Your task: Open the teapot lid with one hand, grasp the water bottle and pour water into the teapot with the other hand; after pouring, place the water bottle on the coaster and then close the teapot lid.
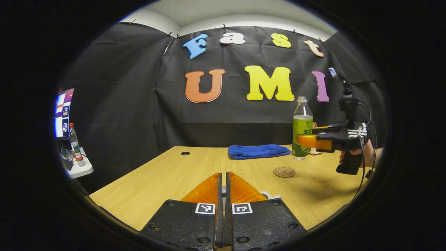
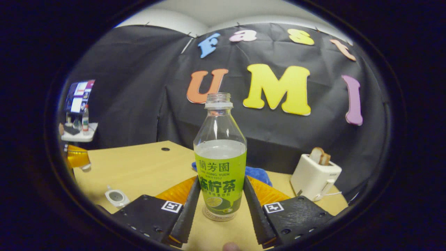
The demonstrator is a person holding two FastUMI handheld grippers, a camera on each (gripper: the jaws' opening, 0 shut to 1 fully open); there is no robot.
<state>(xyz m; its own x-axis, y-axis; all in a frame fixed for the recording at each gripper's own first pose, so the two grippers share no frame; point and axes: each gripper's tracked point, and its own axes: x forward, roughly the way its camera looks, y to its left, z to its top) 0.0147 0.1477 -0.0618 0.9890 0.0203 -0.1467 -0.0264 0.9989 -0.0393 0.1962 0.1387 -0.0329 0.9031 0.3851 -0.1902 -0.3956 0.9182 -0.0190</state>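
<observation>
The water bottle [image 2: 220, 167], clear with a green label and no cap, stands on the table, about two-thirds full. My right gripper [image 2: 222, 181] is shut on its labelled body, one finger on each side. In the left gripper view the same bottle [image 1: 302, 118] stands at the right, with the right gripper [image 1: 302, 138] and a hand around it. My left gripper [image 1: 223, 176] is shut on a small grey knob, the teapot lid. The white teapot [image 2: 116, 197] sits open on the table, below the left gripper [image 2: 77, 157]. A round brown coaster [image 1: 284, 171] lies in front of the bottle.
A folded blue cloth [image 1: 258, 151] lies at the back of the wooden table [image 1: 156, 181]. A white toaster [image 2: 315, 177] with bread stands at the back right. Off the table's left side, a small shelf [image 1: 78, 169] carries another bottle and a screen.
</observation>
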